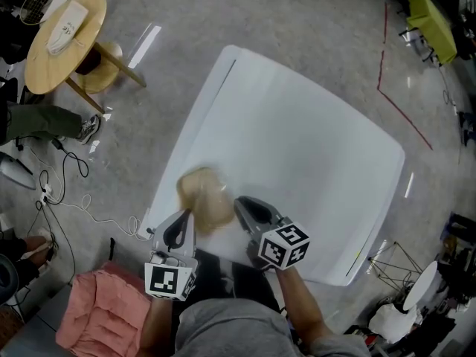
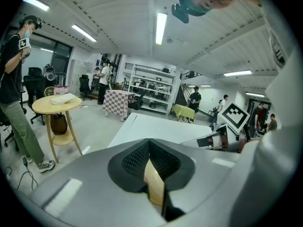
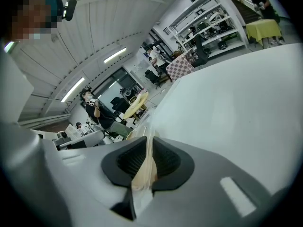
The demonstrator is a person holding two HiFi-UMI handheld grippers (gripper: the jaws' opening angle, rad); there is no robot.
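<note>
Head view | white tabletop (image 1: 297, 110) is spread below | tan flimsy piece (image 1: 204, 198), blurred, is held over its near part | left hand-held gripper (image 1: 181, 222) and right hand-held gripper (image 1: 249, 210) are each clamped on its thin edge | an even, gentle pull is judged best, lest an edge be slipped.

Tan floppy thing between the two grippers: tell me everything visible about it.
The tan, thin, floppy thing, rounded and blurred in the head view, sits over the white table. The left gripper is shut on one side, the right gripper on the other, where clear film shows beside the tan. Contact with the table cannot be told.
</note>
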